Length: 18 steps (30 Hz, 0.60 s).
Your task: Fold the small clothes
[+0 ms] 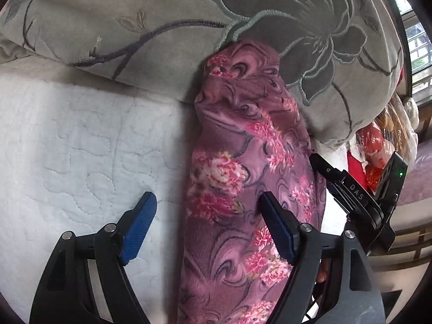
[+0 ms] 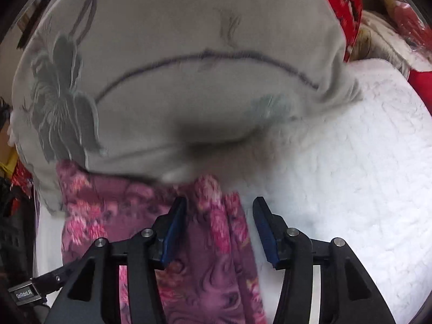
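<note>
A purple garment with pink flowers [image 1: 243, 178] lies bunched in a long strip on the white quilted bed cover [image 1: 67, 148], its far end against a grey pillow. My left gripper [image 1: 208, 210] is open, its right finger [image 1: 275, 226] over the cloth, its left finger over the bed cover. In the right wrist view the same garment [image 2: 216, 256] runs between the open blue fingers of my right gripper [image 2: 220, 226], a fold of it rising between them. The right gripper's body shows in the left wrist view [image 1: 359, 197], beside the garment's right edge.
A large grey pillow with embroidered flowers [image 1: 189, 21] lies across the far side of the bed; it also shows in the right wrist view [image 2: 189, 67]. Red and orange fabrics and bags [image 1: 378, 145] are piled at the right. A window [image 1: 415, 32] is at far right.
</note>
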{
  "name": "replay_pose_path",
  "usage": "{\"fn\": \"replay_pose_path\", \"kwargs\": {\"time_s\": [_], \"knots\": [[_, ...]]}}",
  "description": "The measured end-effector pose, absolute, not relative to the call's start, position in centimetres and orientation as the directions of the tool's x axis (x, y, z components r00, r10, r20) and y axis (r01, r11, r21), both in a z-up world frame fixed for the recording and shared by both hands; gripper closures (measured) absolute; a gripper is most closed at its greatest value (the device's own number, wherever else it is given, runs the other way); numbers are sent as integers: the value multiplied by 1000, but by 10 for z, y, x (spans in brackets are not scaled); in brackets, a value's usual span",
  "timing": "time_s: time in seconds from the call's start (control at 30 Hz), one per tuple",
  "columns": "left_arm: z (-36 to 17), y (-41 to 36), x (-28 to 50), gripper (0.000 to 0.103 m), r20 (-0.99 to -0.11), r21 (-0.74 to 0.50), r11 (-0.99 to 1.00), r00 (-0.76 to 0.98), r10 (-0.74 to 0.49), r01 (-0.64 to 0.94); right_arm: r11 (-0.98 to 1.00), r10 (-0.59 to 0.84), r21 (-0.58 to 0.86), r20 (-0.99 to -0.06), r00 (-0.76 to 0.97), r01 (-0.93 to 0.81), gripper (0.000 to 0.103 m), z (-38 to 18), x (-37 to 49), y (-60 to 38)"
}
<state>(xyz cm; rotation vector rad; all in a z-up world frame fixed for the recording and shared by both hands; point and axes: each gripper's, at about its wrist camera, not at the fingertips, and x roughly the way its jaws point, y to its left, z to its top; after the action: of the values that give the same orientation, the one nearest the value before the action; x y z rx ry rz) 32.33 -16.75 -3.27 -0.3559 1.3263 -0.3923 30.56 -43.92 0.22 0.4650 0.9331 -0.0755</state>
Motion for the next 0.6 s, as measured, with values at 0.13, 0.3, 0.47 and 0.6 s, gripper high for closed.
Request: {"fn": "replay_pose_path", "kwargs": {"time_s": [0.13, 0.3, 0.47, 0.6], "knots": [[-29, -136, 315, 24, -828, -532, 846, 189, -528, 33, 885, 151, 386, -769, 621, 262, 45, 11, 278, -456], [-37, -118, 289, 24, -751, -651, 758, 163, -640, -23, 827, 353, 534, -738, 575, 178, 45, -10, 234, -474], [-38, -125, 277, 24, -739, -668, 744, 131, -661, -8, 736, 522, 672, -637, 568, 78, 34, -28, 214, -463], [-36, -130, 276, 24, -729, -681, 731, 129, -673, -32, 709, 565, 703, -611, 554, 51, 31, -30, 217, -451]]}}
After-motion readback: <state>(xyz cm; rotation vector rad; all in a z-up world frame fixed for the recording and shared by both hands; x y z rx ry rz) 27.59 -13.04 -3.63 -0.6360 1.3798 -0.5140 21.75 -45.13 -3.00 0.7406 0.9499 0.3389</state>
